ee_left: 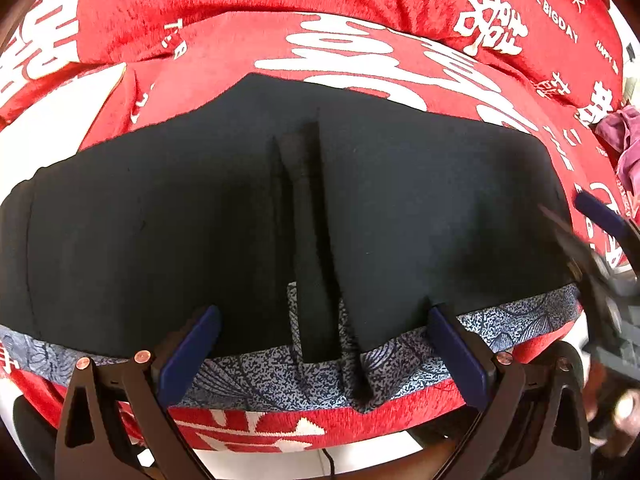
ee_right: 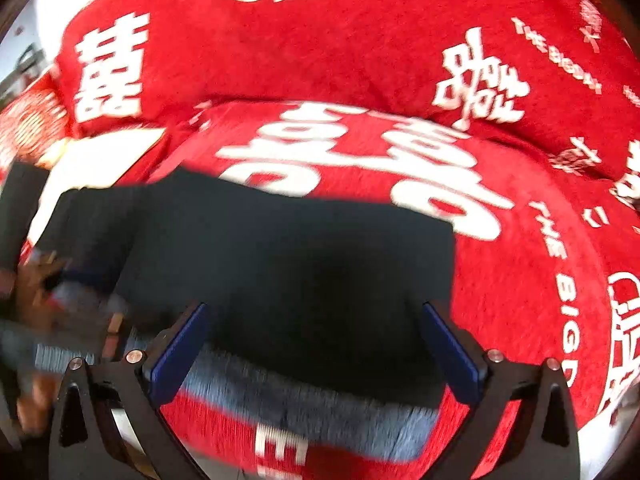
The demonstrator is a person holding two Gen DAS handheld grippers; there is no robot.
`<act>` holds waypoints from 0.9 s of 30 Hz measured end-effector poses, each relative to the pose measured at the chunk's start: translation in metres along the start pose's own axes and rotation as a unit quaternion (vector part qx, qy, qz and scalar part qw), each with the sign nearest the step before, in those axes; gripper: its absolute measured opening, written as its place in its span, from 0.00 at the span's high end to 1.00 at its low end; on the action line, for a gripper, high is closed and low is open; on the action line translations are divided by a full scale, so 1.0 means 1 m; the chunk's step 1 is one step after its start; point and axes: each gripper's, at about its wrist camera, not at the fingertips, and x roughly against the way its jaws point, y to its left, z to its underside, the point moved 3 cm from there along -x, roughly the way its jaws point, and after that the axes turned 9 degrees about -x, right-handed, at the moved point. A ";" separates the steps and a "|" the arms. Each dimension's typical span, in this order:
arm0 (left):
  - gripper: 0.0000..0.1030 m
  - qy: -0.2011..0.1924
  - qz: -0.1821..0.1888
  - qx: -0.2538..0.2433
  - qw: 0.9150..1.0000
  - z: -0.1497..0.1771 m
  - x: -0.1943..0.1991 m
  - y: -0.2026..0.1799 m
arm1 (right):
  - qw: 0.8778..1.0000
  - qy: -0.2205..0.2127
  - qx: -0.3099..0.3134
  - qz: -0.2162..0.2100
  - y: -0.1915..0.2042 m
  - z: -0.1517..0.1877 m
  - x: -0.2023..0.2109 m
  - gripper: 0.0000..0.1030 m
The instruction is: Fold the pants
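Left wrist view: the black pants (ee_left: 200, 208) are lying flat on the red blanket (ee_left: 360, 52), their patterned waistband (ee_left: 256, 376) facing the camera. The left tongs (ee_left: 324, 344) are hovering spread apart over that waistband, gripping nothing. The right tongs (ee_right: 320, 344) are likewise standing wide open above the pants' near edge.

Evenly and brightly lit, without glare. Strong fisheye bending in both views, with dark corners outside the round field. Left wrist view mostly sharp: crisp weave on the red blanket (ee_left: 360, 8), clear speckle on the blue patterned band (ee_left: 256, 376); only the right gripper (ee_left: 592, 264) at the right edge smeared. Right wrist view blurred all over, worst near and left. Black pants (ee_right: 288, 264) almost featureless, with a darker shadow patch in the middle.
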 end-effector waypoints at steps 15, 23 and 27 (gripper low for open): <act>0.00 -0.022 0.032 0.047 0.998 0.020 0.009 0.046 | 0.996 0.076 0.018 0.050 0.050 0.003 -0.048 0.00; 0.00 -0.061 0.038 0.079 0.994 0.033 0.036 0.084 | 0.997 0.038 0.032 0.060 0.077 -0.007 -0.041 0.00; 0.00 -0.040 0.023 0.112 0.993 0.044 0.019 0.119 | 0.993 0.051 0.073 0.083 0.103 -0.013 -0.069 0.00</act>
